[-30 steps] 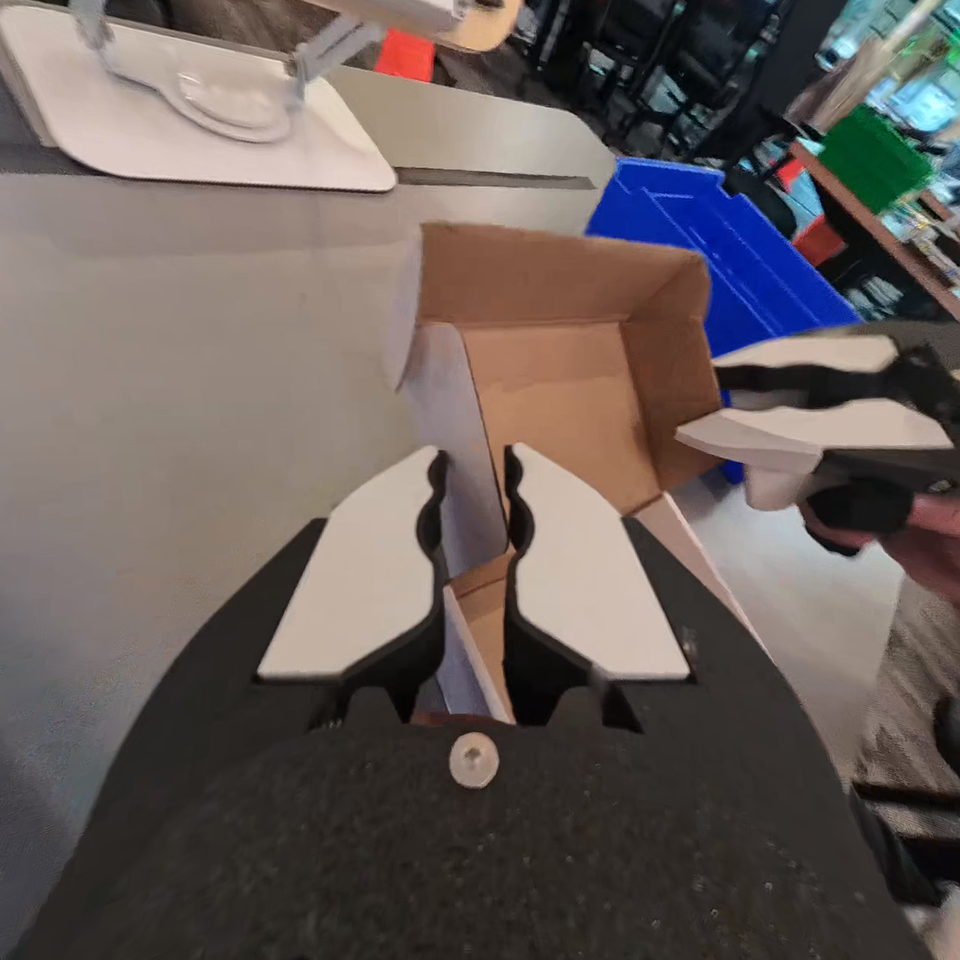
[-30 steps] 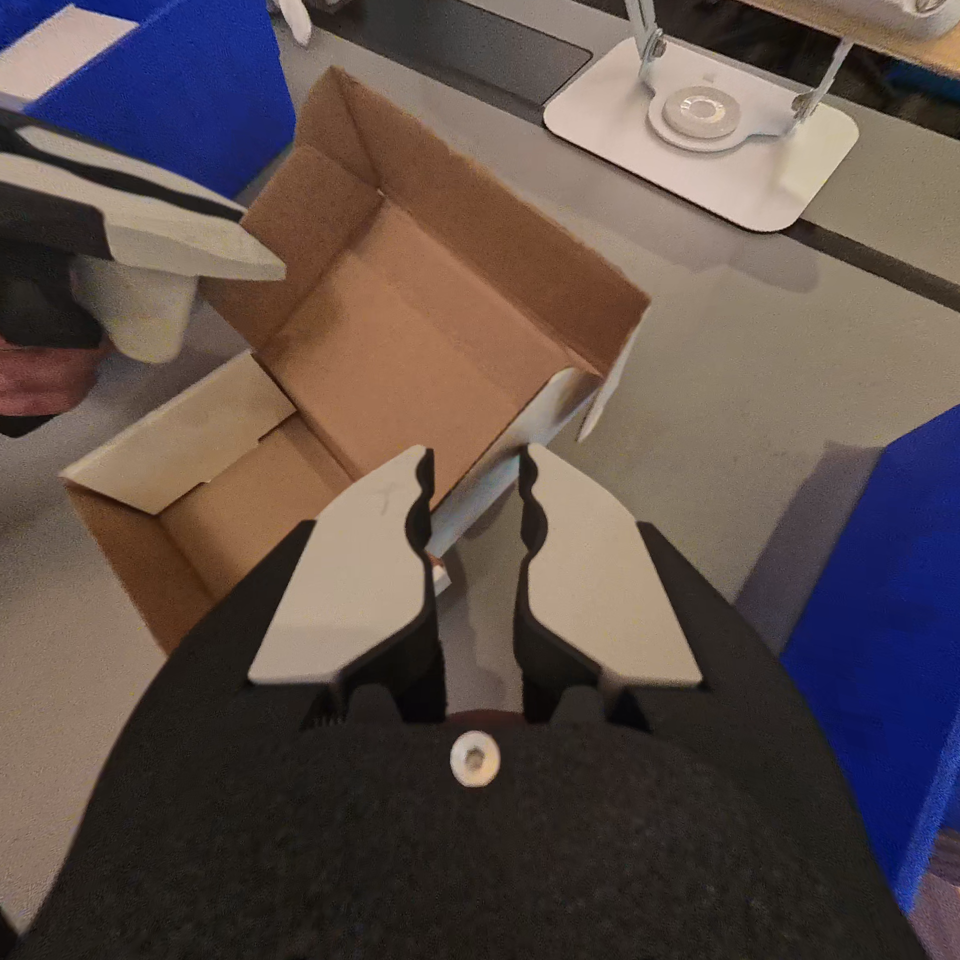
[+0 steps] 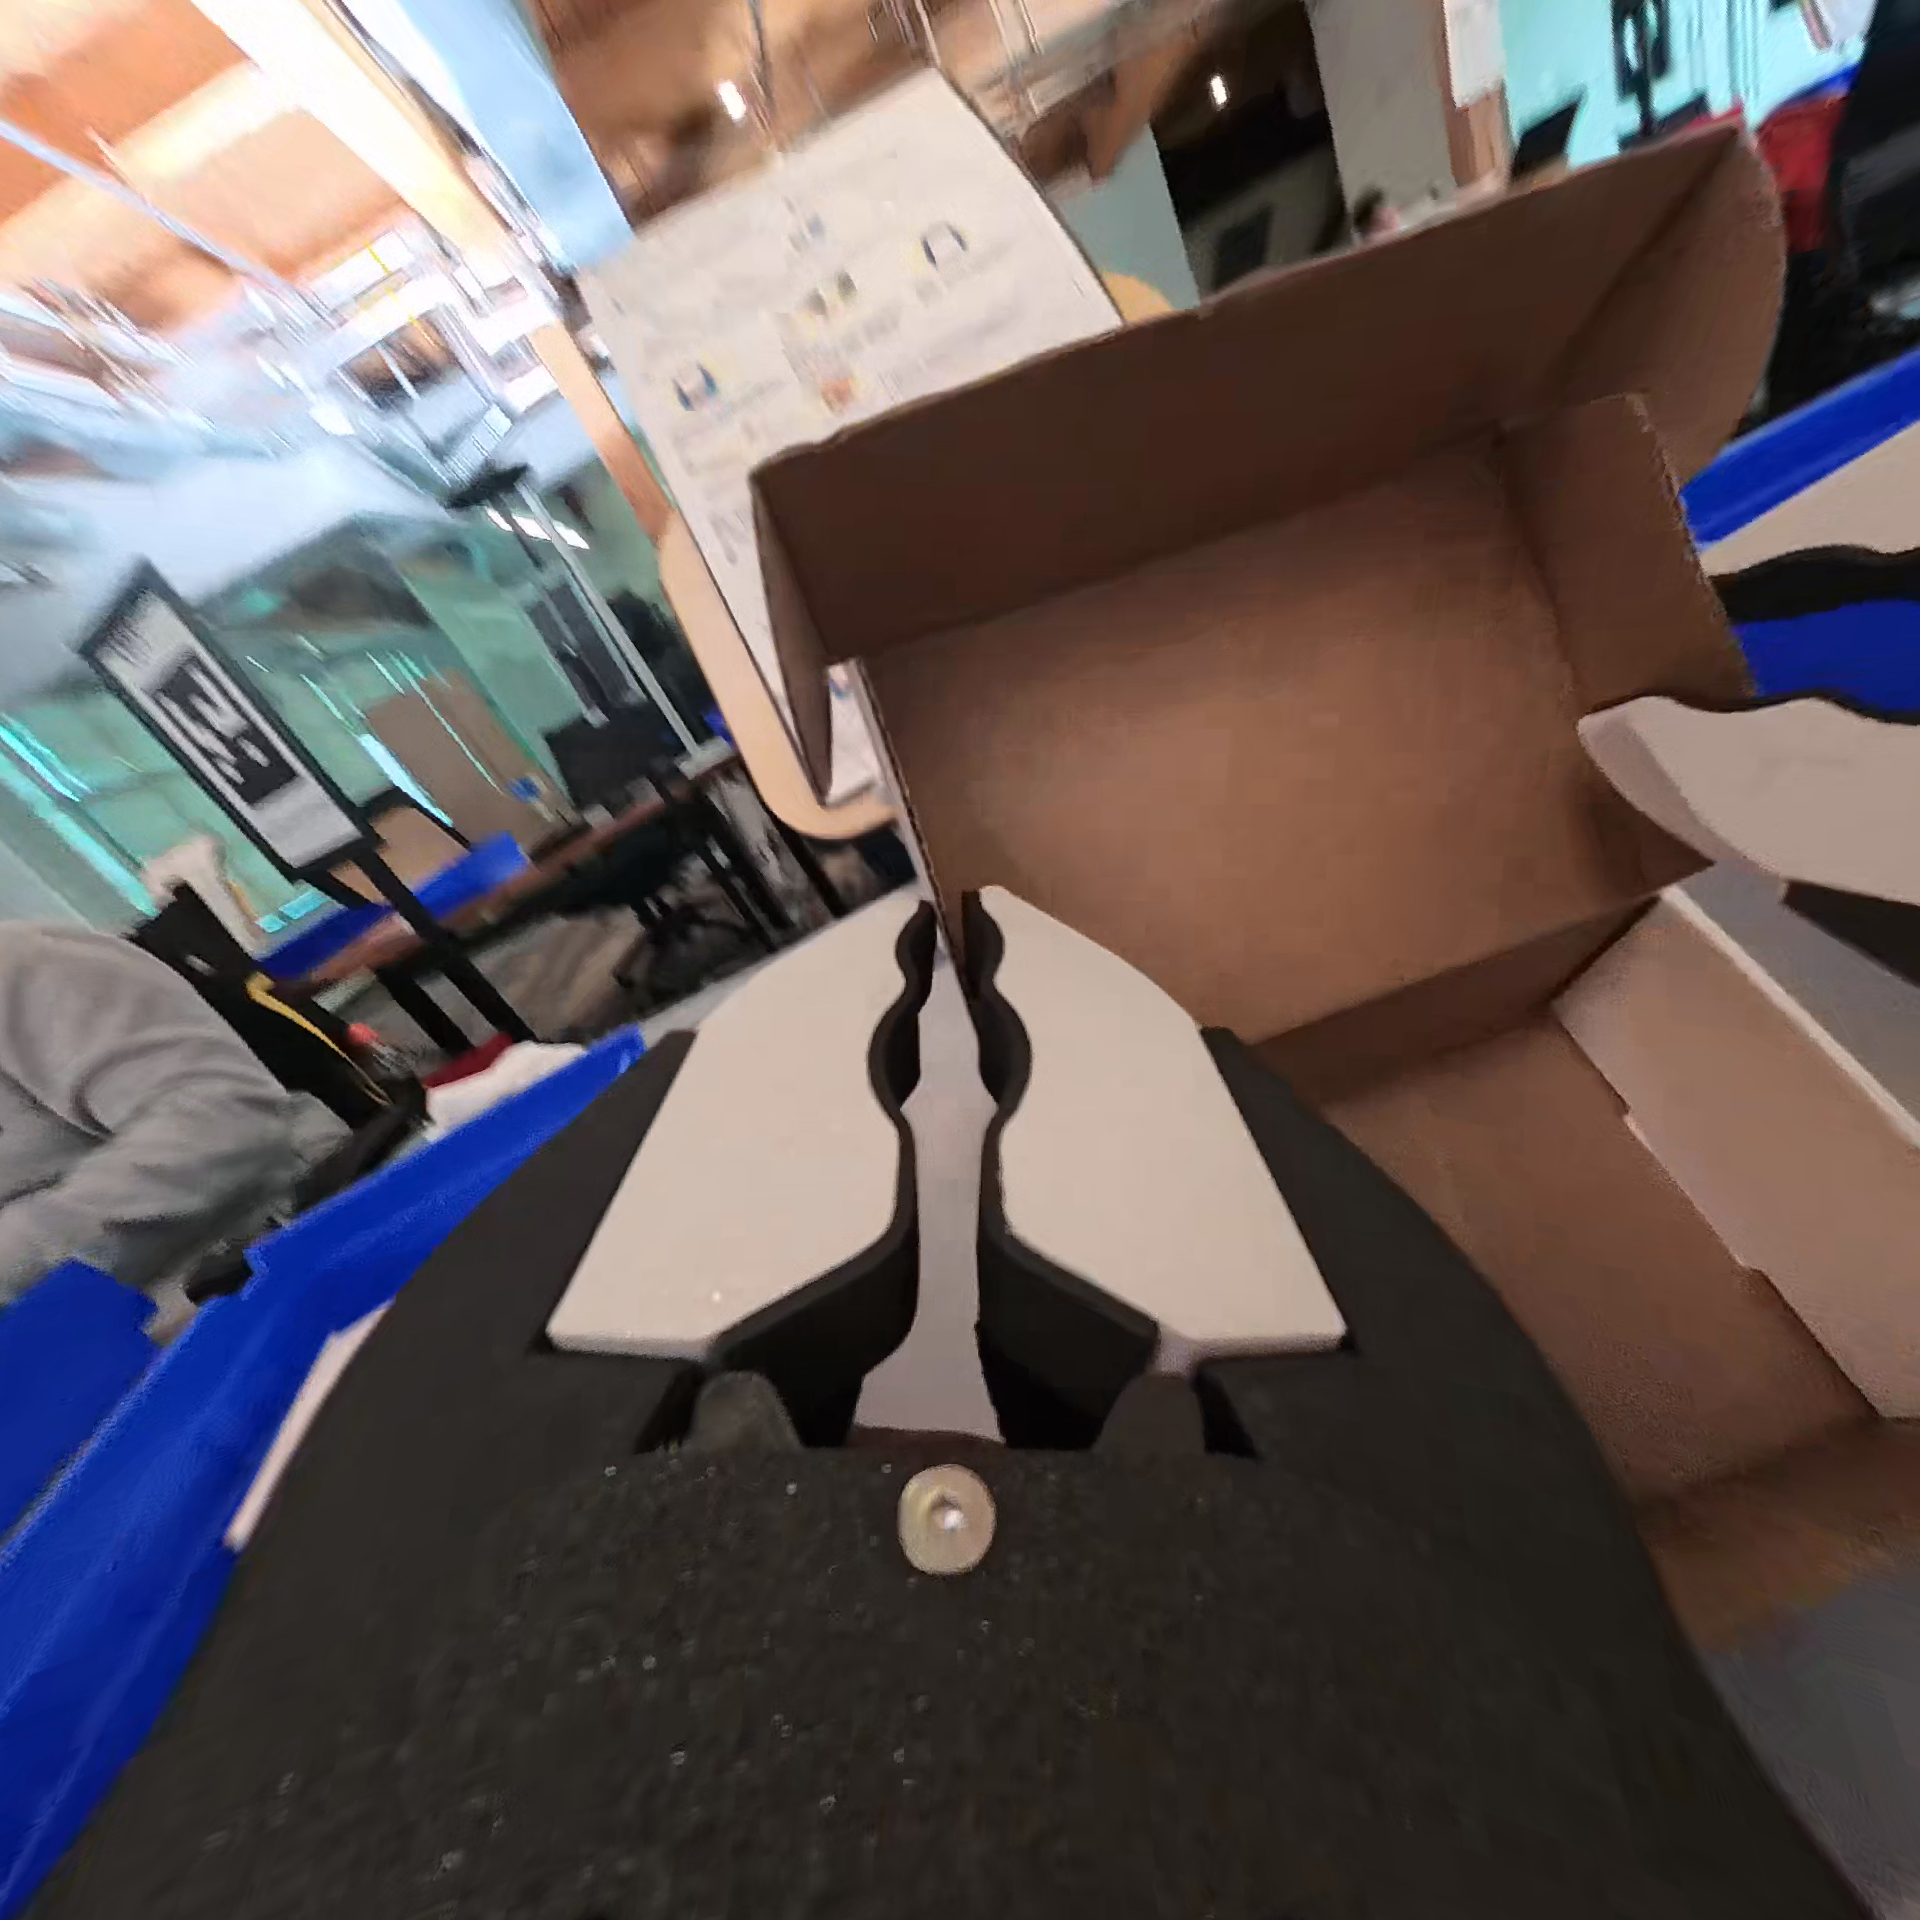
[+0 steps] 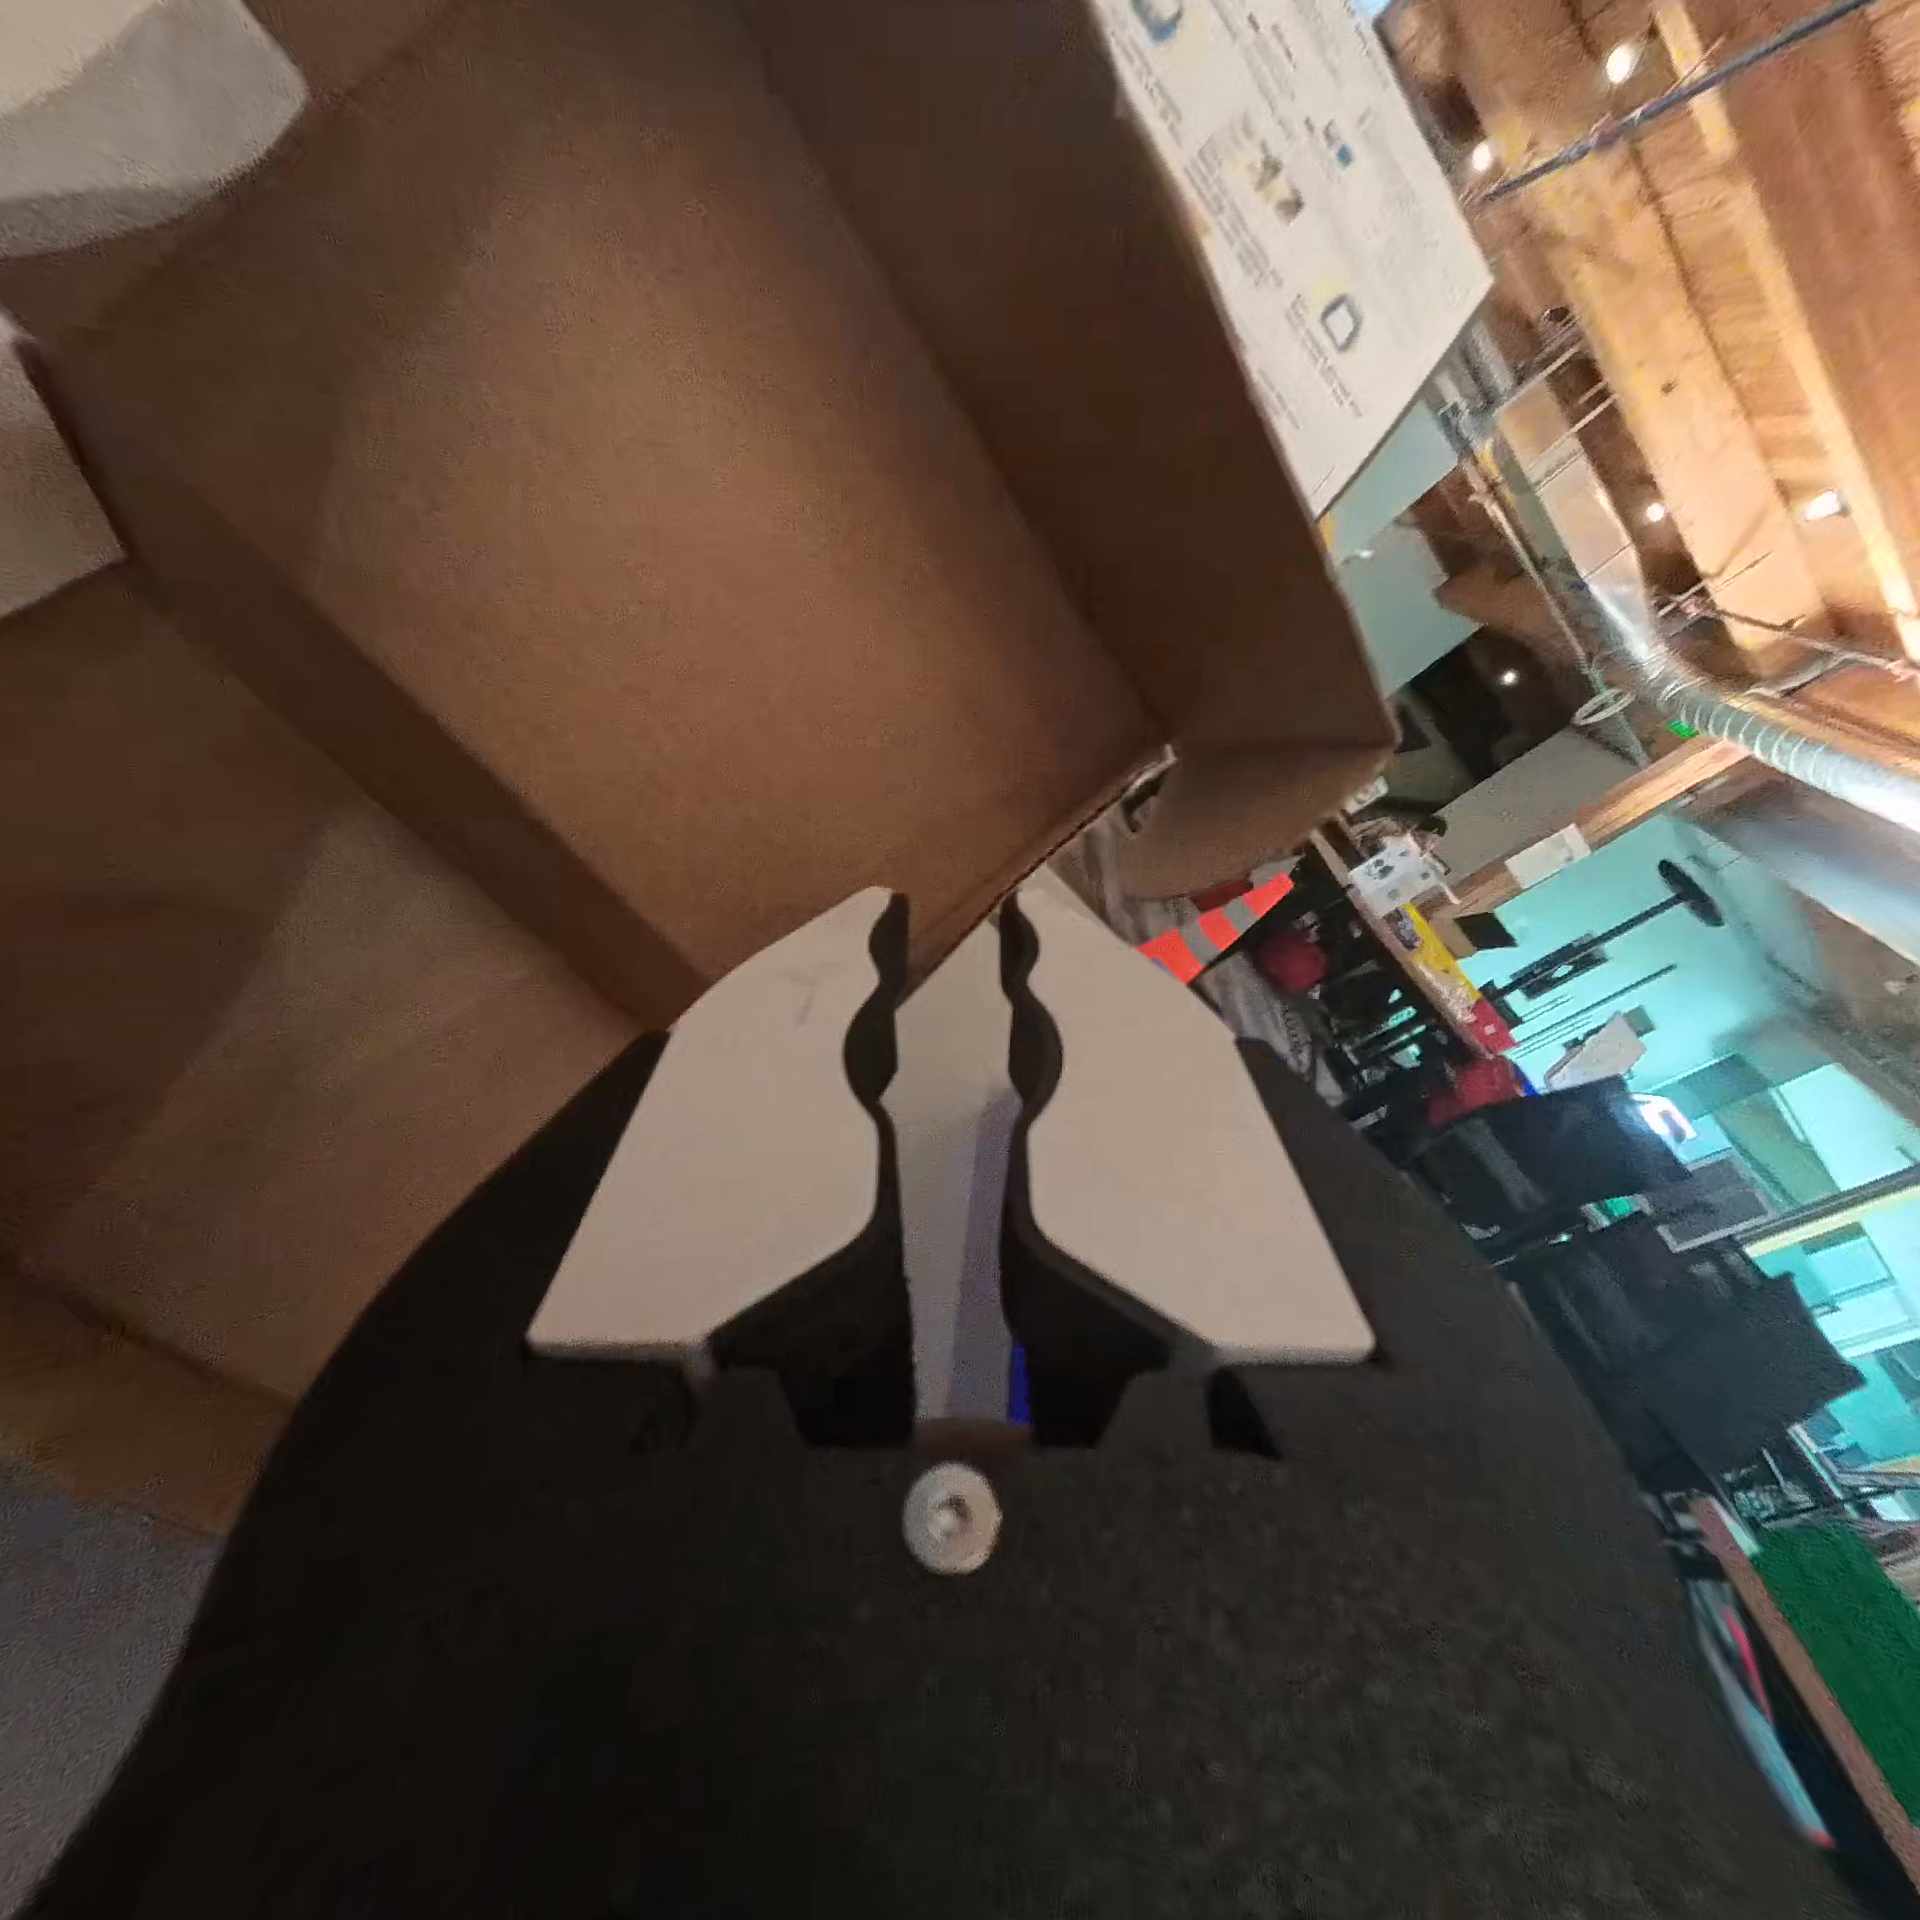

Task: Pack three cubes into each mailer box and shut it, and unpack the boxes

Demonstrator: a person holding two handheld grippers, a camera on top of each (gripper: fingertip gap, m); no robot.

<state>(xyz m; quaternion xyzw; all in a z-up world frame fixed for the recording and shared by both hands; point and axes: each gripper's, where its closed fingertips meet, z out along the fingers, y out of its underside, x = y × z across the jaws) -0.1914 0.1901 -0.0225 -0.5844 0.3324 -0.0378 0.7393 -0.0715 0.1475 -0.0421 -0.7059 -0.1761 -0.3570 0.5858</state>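
Note:
An open, empty brown mailer box (image 3: 1247,748) is held up in the air and tilted, with its lid raised; no cubes show. My left gripper (image 3: 951,920) is shut on the thin edge of the lid's left side flap. My right gripper (image 4: 951,914) is shut on a white-faced flap at the other side of the box (image 4: 675,468), whose inside fills that view. The right gripper also shows at the right edge of the left wrist view (image 3: 1766,790). A left fingertip (image 4: 114,114) shows at the top left of the right wrist view.
Blue bins lie below left (image 3: 156,1455) and behind the box at right (image 3: 1829,436). A person in a grey sleeve (image 3: 104,1091) sits at far left. Room desks, chairs and an orange cone (image 4: 1216,925) lie beyond the box. The grippers' ends are close to 12 cm from one another.
The box has come up off the grey table and tipped, so both views now look across the room. The left gripper's jaws have closed tighter on the flap.

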